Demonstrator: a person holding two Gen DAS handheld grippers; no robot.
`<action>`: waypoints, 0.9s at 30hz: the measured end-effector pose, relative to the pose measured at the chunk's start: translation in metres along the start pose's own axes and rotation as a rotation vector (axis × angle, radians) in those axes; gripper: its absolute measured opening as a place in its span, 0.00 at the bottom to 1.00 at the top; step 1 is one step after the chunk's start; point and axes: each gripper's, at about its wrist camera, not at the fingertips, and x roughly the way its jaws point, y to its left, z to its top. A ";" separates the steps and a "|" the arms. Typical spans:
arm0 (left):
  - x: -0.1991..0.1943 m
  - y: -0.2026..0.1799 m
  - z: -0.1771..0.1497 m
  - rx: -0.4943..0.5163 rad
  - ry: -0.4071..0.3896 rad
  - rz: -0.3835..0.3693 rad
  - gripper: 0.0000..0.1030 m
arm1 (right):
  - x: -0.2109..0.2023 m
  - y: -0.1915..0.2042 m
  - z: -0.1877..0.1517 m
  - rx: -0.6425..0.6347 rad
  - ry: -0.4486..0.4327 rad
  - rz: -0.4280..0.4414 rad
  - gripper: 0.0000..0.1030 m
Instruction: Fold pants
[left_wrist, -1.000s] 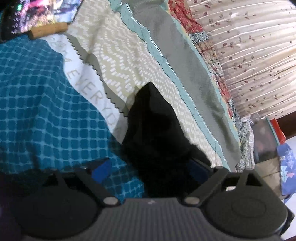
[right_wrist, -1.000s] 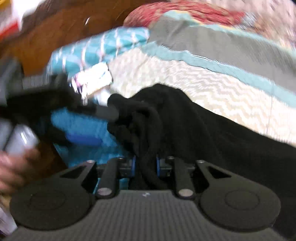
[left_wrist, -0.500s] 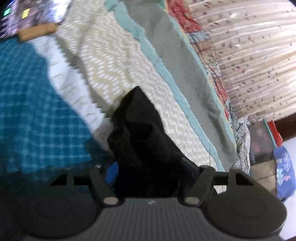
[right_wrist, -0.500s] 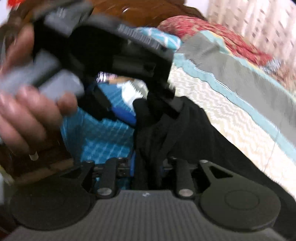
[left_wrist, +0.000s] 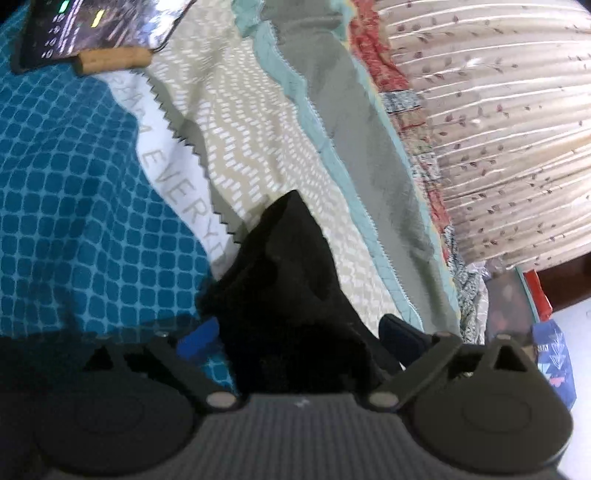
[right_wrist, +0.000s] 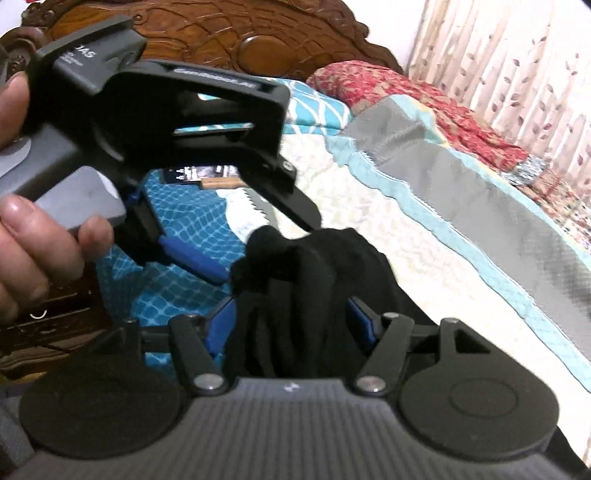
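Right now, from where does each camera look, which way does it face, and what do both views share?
Left wrist: sits on the left hand-held gripper, facing down along the bed toward the curtain; only its own opening fingers show, around the black pants.
Right wrist: sits on the right hand-held gripper, facing the headboard; a hand shows.
Shared: pants, quilt, phone.

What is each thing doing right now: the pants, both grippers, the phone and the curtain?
pants: bunched up on the bed, not flat
left gripper: jaws opening wide, pants between them
right gripper: jaws opening, pants between them
phone: screen lit, lying on the bed
curtain: drawn shut
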 end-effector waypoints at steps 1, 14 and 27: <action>0.004 0.001 0.000 -0.005 0.009 0.007 0.92 | 0.003 0.003 0.000 -0.006 0.017 0.040 0.45; 0.022 -0.033 -0.020 0.273 -0.068 0.334 0.24 | -0.029 -0.031 -0.015 0.163 0.041 0.116 0.41; 0.011 -0.060 -0.032 0.401 -0.077 0.468 0.36 | -0.120 -0.107 -0.133 0.560 0.141 0.079 0.44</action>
